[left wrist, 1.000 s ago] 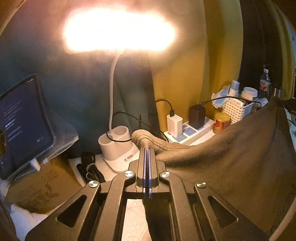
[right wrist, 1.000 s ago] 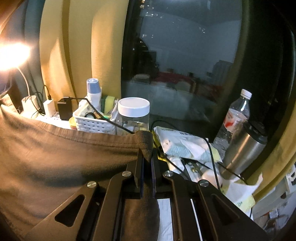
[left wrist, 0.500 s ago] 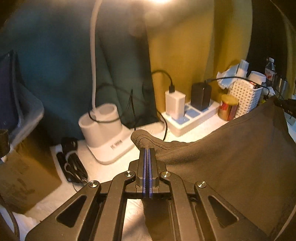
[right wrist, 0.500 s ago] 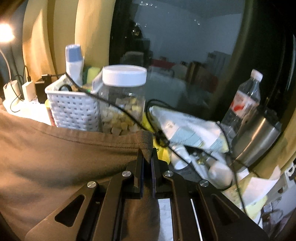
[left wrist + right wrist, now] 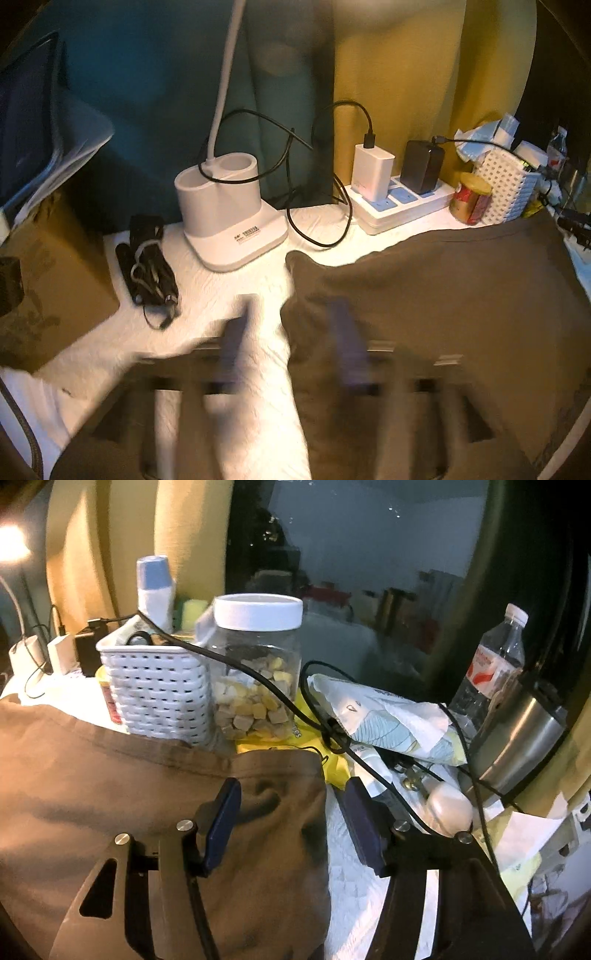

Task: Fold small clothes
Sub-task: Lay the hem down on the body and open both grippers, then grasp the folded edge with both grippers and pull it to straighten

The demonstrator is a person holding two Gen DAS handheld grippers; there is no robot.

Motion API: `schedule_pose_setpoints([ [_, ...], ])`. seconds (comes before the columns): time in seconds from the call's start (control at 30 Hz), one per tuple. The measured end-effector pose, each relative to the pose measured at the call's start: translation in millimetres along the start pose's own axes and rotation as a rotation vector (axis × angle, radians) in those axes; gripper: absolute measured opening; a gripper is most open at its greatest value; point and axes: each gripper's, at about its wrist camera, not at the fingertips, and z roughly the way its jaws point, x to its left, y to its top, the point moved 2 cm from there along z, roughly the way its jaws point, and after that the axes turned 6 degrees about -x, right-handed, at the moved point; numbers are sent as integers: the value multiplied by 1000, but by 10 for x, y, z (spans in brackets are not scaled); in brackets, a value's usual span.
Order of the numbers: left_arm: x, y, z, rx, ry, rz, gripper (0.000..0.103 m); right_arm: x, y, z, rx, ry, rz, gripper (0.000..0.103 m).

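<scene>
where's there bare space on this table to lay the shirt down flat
Bare white tabletop lies between the coiled black strap, lamp base and brown garment. The far edge is crowded: power strip, white basket, jar, bottle.

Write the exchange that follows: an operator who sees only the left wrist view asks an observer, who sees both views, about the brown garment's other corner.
Operator: My left gripper is blurred, its jaws just opening with the edge of the brown garment between them. Is the right gripper holding its corner?
Observer: No. The right gripper is open, its jaws having just been opening. The corner lies loose between the pads, and neither presses on it.
Operator: What stands just behind that corner?
Observer: A clear jar with a white lid, holding yellow and tan cubes, next to the white basket.
</scene>
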Motion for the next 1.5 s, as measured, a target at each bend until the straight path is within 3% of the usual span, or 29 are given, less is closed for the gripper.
schedule_pose_setpoints([
  [0.53,24,-620,-789,14,-21,-73,71,40,-307,-844,-24,11,47,62],
  [0.73,40,-902,-1103,19,-22,-87,71,-20,-581,-1217,-23,6,82,62],
  [1.07,-149,-1512,-1390,94,-127,-100,70,-180,-1339,-1633,73,8,184,62],
  [1.13,-199,-1550,-1420,101,-165,-112,59,-188,-1462,-1698,90,14,206,62],
  [1.3,-318,-1510,-1493,78,-263,-159,58,-155,-1690,-1844,117,38,252,62],
  [1.4,-395,-1500,-1430,84,-278,-151,58,-122,-1816,-1880,142,71,291,61],
  [1.43,-411,-1505,-1388,88,-281,-155,55,-118,-1851,-1883,149,87,309,61],
  [1.5,-433,-1515,-1301,99,-302,-168,14,-106,-1917,-1864,166,129,352,61],
])
